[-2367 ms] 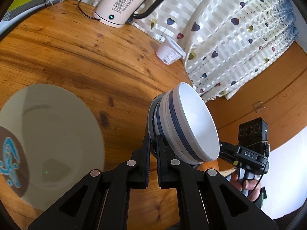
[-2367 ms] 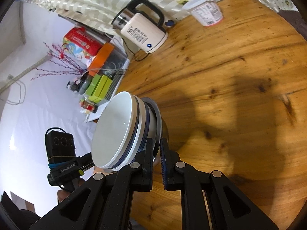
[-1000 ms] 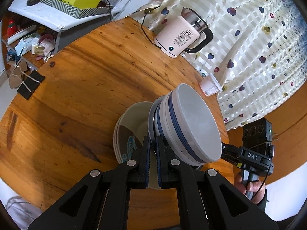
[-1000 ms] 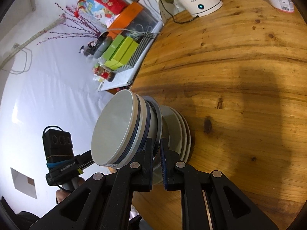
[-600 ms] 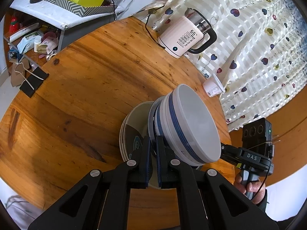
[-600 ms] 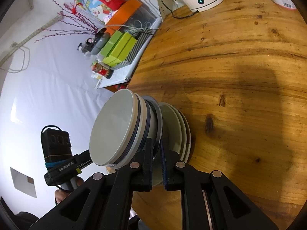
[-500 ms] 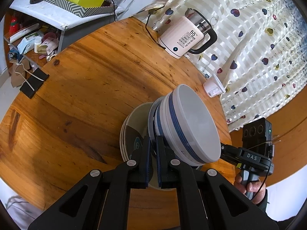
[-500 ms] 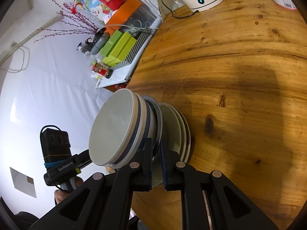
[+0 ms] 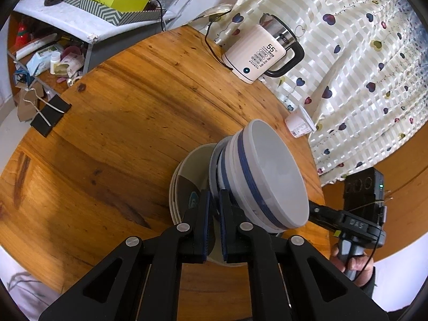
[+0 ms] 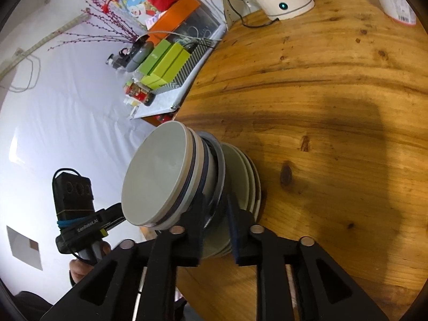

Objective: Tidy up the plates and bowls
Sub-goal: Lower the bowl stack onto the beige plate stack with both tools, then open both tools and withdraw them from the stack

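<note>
A nested stack of white bowls with blue bands rests tilted on a pile of plates on the round wooden table. My left gripper still pinches the rim of the lowest bowl, its jaws just starting to open. In the right wrist view the same bowls sit on the plates. My right gripper straddles the opposite rim, its jaws opening and the pads off it. Each gripper's body, held by a hand, shows beyond the bowls in the other's view.
A white electric kettle with its cord and a small white cup stand at the table's far side by the heart-print curtain. A black binder clip lies at the left edge. Green boxes sit on a side shelf.
Both grippers have carried the bowl stack across the table and brought it down onto the plates. The right gripper's jaws have spread apart off the rim; the left's have barely parted.
</note>
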Demonstrator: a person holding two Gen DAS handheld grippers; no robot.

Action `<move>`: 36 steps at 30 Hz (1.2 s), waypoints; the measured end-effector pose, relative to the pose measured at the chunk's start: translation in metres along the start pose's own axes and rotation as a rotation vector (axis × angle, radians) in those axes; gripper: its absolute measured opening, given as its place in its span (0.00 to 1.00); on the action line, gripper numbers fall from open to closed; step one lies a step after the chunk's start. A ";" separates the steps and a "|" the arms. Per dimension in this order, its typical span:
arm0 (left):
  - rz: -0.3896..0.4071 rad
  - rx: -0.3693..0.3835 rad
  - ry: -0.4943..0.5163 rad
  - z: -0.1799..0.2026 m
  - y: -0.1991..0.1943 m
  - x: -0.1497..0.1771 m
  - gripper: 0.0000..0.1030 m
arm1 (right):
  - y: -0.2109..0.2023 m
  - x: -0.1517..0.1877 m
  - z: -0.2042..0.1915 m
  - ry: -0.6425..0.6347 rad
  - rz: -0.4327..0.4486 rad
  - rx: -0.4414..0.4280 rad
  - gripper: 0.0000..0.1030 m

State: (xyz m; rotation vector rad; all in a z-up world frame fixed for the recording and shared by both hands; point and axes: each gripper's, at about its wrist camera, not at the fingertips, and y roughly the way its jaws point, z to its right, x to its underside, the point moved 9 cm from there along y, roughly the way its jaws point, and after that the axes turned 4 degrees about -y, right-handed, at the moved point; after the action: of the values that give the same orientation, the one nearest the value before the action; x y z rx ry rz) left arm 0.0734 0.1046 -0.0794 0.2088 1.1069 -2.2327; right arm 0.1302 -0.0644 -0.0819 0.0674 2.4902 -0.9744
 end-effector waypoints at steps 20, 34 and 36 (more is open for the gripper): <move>0.131 -0.201 0.189 0.033 -0.029 0.022 0.24 | -0.045 0.029 -0.028 -0.138 0.072 0.105 0.68; 0.176 -0.343 0.292 0.053 -0.029 0.044 0.43 | -0.054 0.053 -0.050 -0.312 0.099 0.281 0.76; 0.176 -0.353 0.296 0.054 -0.029 0.047 0.44 | -0.053 0.057 -0.053 -0.333 0.099 0.298 0.77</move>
State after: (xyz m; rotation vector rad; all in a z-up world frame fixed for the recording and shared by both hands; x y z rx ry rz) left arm 0.0262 0.0545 -0.0444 0.4776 1.5545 -1.8533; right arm 0.0467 -0.0767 -0.0393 0.1124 2.0103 -1.1993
